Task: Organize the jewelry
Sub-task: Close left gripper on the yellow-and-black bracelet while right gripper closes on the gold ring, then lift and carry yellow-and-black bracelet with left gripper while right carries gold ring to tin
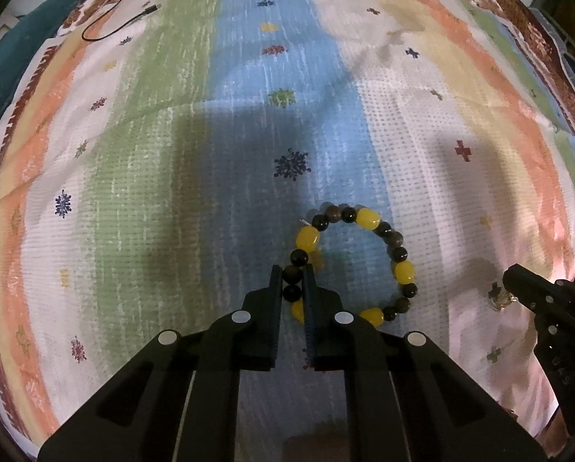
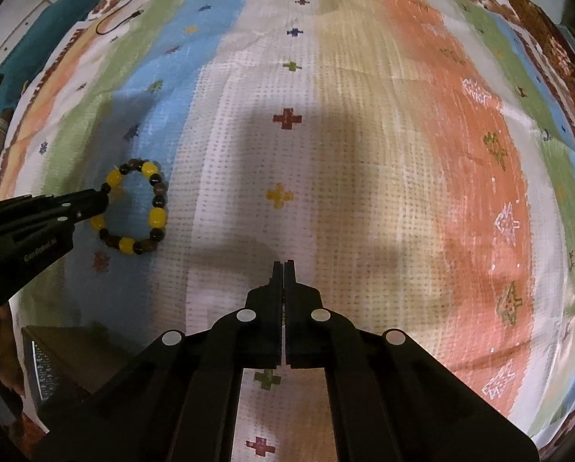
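A bracelet (image 1: 401, 254) of yellow and dark beads lies on the striped cloth (image 1: 171, 177). My left gripper (image 1: 292, 274) is shut on the bracelet's left side, with dark beads between its fingers. In the right wrist view the bracelet (image 2: 157, 202) lies at the left with the left gripper (image 2: 104, 198) on it. My right gripper (image 2: 284, 265) is shut, its fingers pressed together above the white stripe. In the left wrist view the right gripper (image 1: 512, 275) shows at the right edge, with a small shiny piece of jewelry (image 1: 499, 296) at its tip; whether it grips it is unclear.
The striped cloth (image 2: 364, 154) covers the whole surface. A black cable (image 1: 118, 25) lies at the far left corner, also seen in the right wrist view (image 2: 119, 23). A teal cushion (image 1: 17, 50) sits beyond the left edge. A dark box (image 2: 60, 362) stands at the near left.
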`<action>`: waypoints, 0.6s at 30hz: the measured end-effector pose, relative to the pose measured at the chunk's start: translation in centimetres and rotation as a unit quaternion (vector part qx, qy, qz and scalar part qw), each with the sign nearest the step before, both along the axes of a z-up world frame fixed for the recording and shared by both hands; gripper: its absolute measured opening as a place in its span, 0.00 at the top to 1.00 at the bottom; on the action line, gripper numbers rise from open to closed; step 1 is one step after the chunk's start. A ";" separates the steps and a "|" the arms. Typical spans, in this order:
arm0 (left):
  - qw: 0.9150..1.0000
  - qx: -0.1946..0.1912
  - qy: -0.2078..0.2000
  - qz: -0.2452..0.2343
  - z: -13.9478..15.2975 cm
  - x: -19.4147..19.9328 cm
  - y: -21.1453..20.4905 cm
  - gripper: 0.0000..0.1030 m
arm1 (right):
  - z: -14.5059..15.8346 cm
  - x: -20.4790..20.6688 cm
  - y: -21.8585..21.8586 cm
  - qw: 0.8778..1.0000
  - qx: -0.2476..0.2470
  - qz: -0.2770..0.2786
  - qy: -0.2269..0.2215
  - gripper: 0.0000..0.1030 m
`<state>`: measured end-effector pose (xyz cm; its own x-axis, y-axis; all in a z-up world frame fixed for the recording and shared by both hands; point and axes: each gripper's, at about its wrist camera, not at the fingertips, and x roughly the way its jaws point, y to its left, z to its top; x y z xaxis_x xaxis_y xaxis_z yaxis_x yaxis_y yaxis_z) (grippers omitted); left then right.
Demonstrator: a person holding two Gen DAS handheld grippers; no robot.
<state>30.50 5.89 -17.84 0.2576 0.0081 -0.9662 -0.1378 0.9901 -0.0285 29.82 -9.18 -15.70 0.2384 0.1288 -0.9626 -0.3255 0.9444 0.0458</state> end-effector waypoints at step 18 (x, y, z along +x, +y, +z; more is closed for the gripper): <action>0.999 0.004 -0.048 -0.009 4.7 -2.4 -0.9 0.91 | 3.7 -1.8 1.0 0.999 0.012 0.025 -0.041 0.99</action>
<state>28.14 5.04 -13.12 0.3486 0.0107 -0.9372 -0.1162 0.9927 -0.0319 27.99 -8.23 -11.98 0.3098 0.1660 -0.9362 -0.3752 0.9261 0.0400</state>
